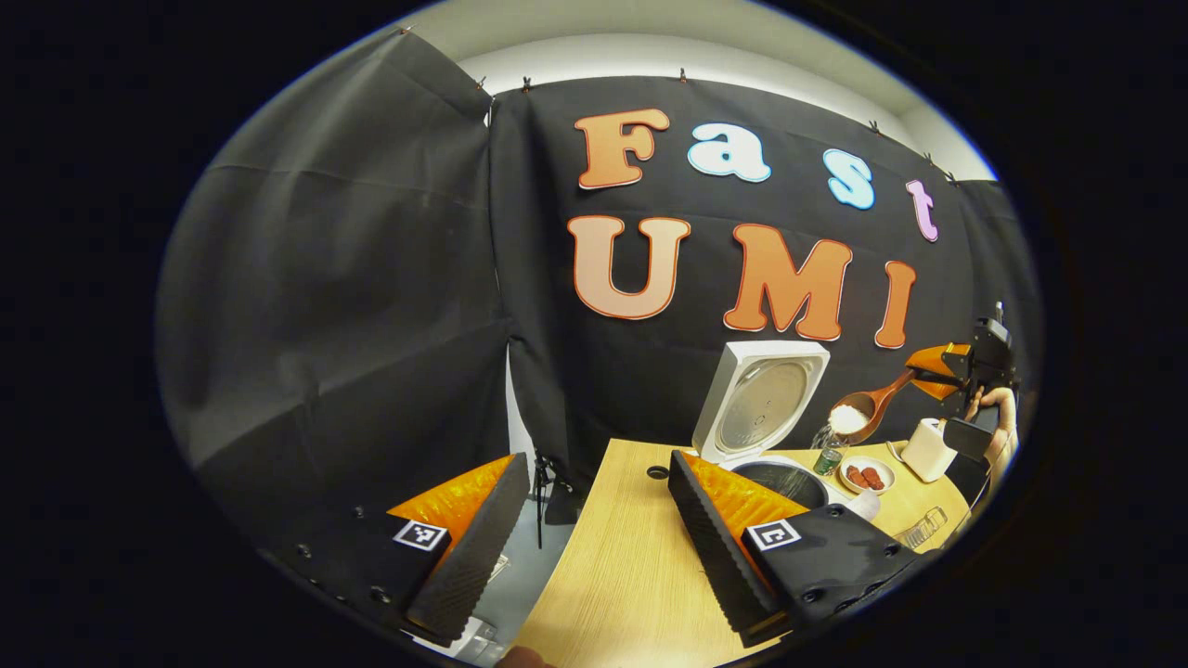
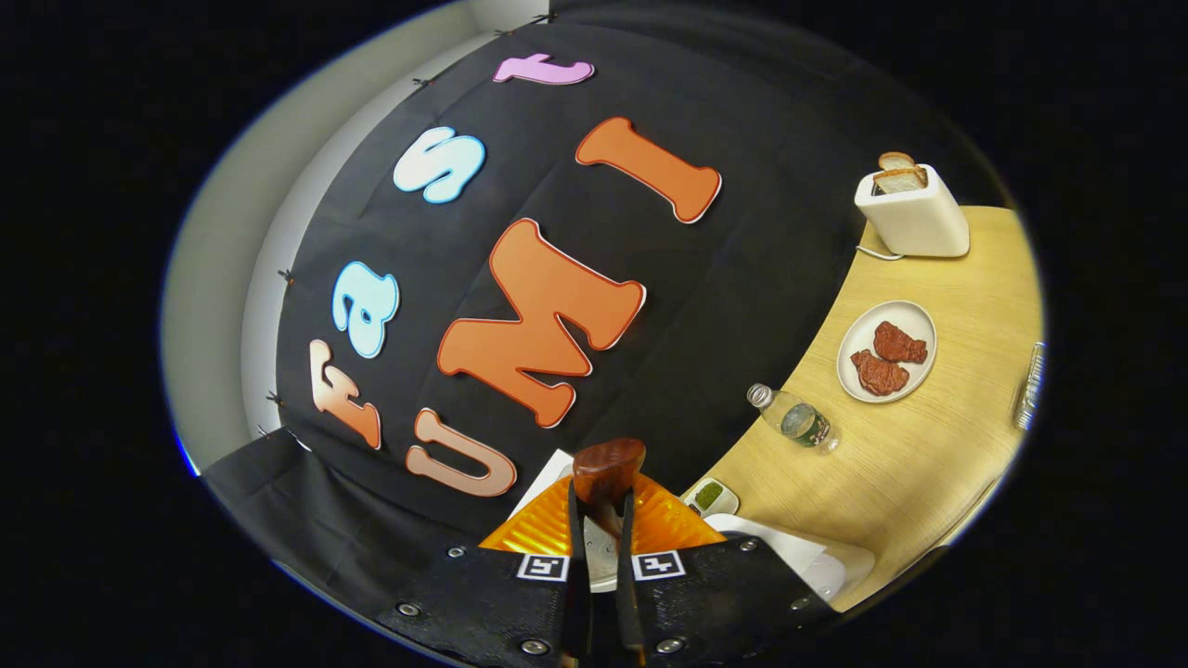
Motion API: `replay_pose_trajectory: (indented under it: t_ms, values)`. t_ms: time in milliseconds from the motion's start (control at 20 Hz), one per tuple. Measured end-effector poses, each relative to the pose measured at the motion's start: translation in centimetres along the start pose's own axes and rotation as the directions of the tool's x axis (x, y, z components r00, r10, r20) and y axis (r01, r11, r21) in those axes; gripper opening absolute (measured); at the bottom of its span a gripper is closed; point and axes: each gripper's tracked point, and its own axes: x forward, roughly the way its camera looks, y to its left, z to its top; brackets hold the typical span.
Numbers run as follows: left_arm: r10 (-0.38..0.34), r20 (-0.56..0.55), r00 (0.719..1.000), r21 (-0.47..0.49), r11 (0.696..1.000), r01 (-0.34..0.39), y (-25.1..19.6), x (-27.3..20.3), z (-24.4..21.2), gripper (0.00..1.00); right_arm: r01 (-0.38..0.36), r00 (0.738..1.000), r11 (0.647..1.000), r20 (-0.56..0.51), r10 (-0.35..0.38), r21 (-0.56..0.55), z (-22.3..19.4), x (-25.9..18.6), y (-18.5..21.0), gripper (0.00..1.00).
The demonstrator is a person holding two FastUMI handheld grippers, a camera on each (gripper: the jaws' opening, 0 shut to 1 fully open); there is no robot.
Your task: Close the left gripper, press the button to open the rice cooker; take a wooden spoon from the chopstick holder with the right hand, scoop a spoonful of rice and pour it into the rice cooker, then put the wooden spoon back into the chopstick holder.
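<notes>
The white rice cooker [image 1: 742, 408] stands open on the wooden table [image 1: 631, 557], its lid upright and its inner pot [image 1: 784, 478] showing. A wooden spoon [image 1: 872, 404] heaped with white rice [image 1: 846, 419] hangs just right of the lid, above the pot's right side. My right gripper [image 1: 933, 371] is shut on the spoon's handle, with a hand [image 1: 1000, 408] behind it. In the right gripper view, the spoon [image 2: 608, 464] sticks out between the fingers of my right gripper [image 2: 601, 501], with the cooker's white body [image 2: 807, 552] below. My left gripper [image 1: 594, 482] hangs open over the table's left end, holding nothing.
To the right of the cooker are a small bottle [image 1: 829, 455], a plate with red pieces [image 1: 866, 475] and a white toaster [image 1: 928, 450]. In the right gripper view, bottle [image 2: 798, 422], plate [image 2: 886, 351], toaster [image 2: 914, 218], a small green-filled dish [image 2: 710, 494] and a clear container [image 2: 1026, 385].
</notes>
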Motion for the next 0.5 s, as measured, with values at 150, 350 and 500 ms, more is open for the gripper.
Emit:
replay_pose_trajectory:
  t_ms: [150,350,500]
  values:
    - [-0.001,-0.004,1.000,-0.005,1.000,0.001,0.2,0.3,0.0,1.00,0.003,1.000,0.999,-0.001,-0.003,-0.044,-0.4,0.3,0.4,0.10]
    - [0.000,-0.004,1.000,-0.007,1.000,0.000,0.5,0.7,-0.2,0.99,0.007,1.000,0.995,-0.008,-0.008,-0.099,-1.0,0.7,0.8,0.10]
    - [-0.001,-0.006,1.000,-0.016,1.000,0.001,0.5,1.0,-0.3,1.00,0.007,1.000,0.990,-0.007,-0.008,-0.138,-1.3,0.8,1.1,0.10]
